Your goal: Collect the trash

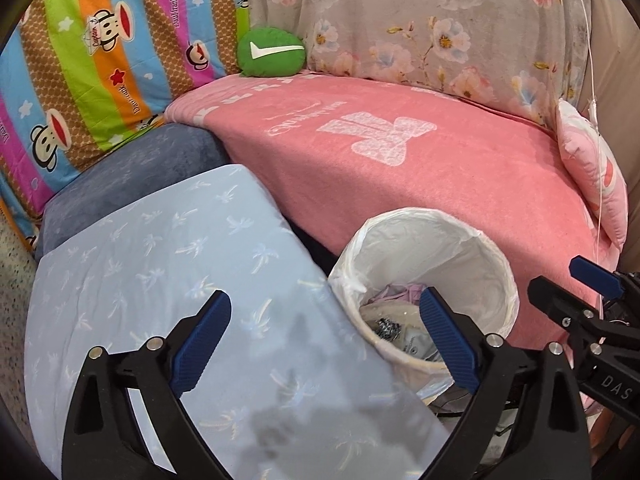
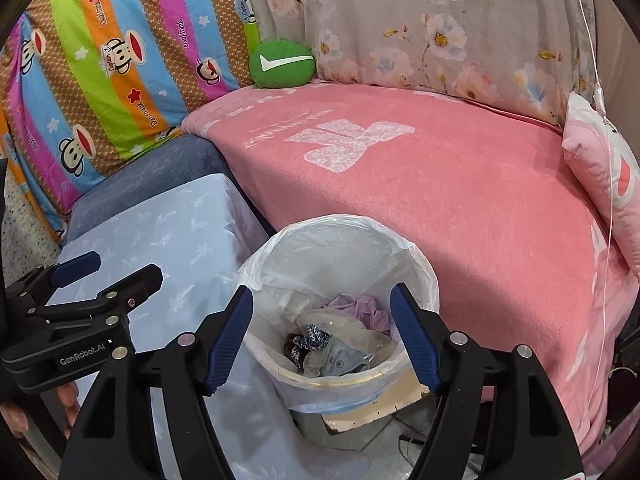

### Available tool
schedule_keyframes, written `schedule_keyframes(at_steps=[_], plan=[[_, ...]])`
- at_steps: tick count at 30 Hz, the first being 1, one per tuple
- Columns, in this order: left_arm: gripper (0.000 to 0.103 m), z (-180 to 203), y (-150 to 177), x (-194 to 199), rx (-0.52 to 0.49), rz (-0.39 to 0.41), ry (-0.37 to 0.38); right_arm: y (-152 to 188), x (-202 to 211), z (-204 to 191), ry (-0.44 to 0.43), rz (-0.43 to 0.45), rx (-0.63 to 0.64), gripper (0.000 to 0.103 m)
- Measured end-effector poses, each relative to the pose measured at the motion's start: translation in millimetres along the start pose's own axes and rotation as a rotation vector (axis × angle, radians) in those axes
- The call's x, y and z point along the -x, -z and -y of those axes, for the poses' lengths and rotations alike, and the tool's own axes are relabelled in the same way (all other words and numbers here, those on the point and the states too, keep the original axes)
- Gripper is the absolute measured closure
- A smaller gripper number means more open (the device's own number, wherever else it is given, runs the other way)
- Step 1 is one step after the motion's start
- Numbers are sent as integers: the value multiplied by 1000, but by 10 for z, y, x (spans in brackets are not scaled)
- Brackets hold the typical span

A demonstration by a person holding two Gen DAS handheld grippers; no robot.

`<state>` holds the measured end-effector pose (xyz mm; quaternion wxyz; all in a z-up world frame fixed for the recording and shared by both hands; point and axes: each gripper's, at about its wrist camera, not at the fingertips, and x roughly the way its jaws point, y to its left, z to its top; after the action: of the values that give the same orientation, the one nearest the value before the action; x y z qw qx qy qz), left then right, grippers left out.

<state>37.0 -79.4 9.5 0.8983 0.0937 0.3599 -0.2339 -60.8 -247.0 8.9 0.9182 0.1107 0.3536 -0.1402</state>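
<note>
Above the lined trash bin [image 2: 340, 264], the right gripper [image 2: 322, 338] is hanging with jaws spread and empty; just beside the bin, over a pale blue cushion [image 1: 168, 264], the left gripper [image 1: 326, 342] is gaping empty too. Crumpled trash [image 2: 340, 340] is lying inside the bin.

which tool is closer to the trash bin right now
Right. The right tool hangs open directly over the trash bin. The left tool, also open, sits off to the side above the light blue cushion.

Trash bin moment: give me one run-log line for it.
left gripper open, empty | right gripper open, empty, above trash bin | bin: wrappers inside | pink blanket bare of trash
</note>
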Motion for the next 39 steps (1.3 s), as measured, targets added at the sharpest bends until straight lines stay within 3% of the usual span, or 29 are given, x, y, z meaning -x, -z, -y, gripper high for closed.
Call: schedule_keyframes(at_steps=[6,9,17,19,39], plan=[[11,-58,96,10,25,-23,-26,83,7,-49,22,-15,23,27],[11,-71,126,18,37,-30,-37,113,-4,-53,16,-31,20,19],[10,-39,180,0,40,-53,-44,192,-32,-69,28,-45,33,15],[9,-28,189,1,45,-53,-47,204,-40,-70,32,-47,38,5],[7,0,228,-13,56,-56,-89,269,-19,-25,47,-40,44,5]])
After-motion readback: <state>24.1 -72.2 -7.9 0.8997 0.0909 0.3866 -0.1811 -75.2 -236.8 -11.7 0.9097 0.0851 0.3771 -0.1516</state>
